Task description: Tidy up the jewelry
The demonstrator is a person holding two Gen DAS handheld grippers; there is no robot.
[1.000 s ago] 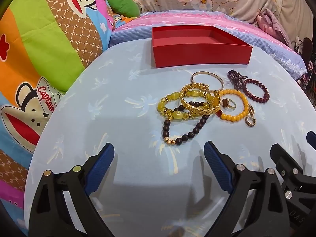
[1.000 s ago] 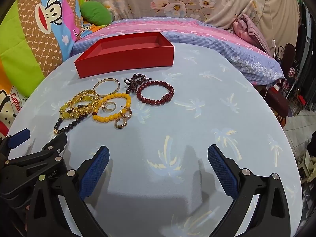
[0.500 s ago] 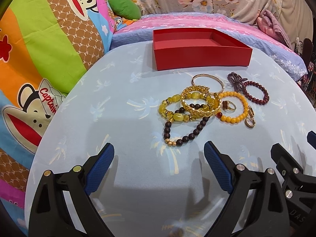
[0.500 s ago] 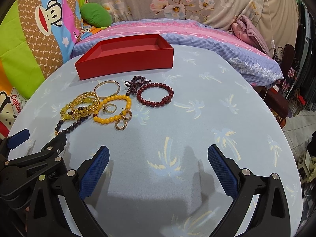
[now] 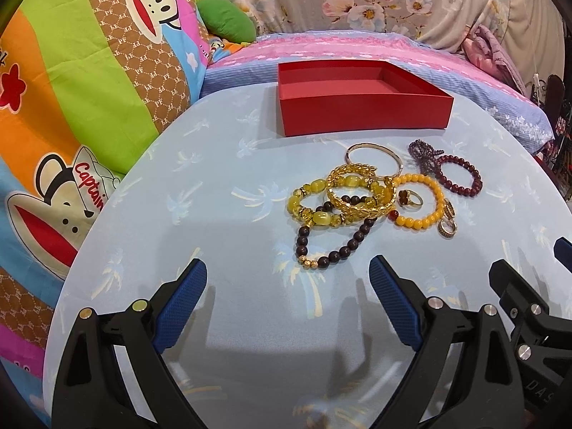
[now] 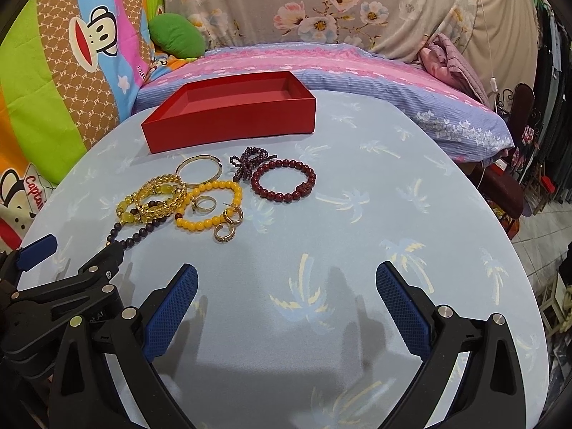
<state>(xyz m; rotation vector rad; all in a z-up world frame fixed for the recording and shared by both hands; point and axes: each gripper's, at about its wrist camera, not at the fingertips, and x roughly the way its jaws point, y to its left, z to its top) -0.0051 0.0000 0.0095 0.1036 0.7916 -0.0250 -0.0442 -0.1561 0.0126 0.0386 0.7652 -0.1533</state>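
Jewelry pile sits mid-table, at 12 to 1 o'clock from the left gripper (image 5: pixel 287 287) and 11 o'clock from the right gripper (image 6: pixel 286 293). Gold bangle (image 5: pixel 361 193) lies on top of the yellow-green bracelet (image 5: pixel 314 207) and the dark bead bracelet (image 5: pixel 334 246). At their 3 o'clock: orange bead bracelet (image 5: pixel 420 202) with a ring (image 5: pixel 411 198) inside its loop, two earrings (image 5: pixel 447 223) touching its outer edge. Thin bangle (image 5: pixel 373 157) at the pile's 12 o'clock, maroon bracelet (image 5: pixel 461 177) and a small purple bead strand (image 5: pixel 423 152) at 2 o'clock, touching each other.

Red box (image 5: pixel 361 105) just beyond the pile, 12 o'clock, open top, nothing visible inside.

Both grippers wide, jaws far apart, holding nothing, not touching any jewelry. Both sit low over the near edge of the table (image 5: pixel 221 196), side by side; the dark bead bracelet is nearest the left one's right finger.

Table cover is light blue with a palm print. Cartoon quilt (image 5: pixel 82 82) at 9 to 10 o'clock, bed (image 5: pixel 321 46) behind the box.
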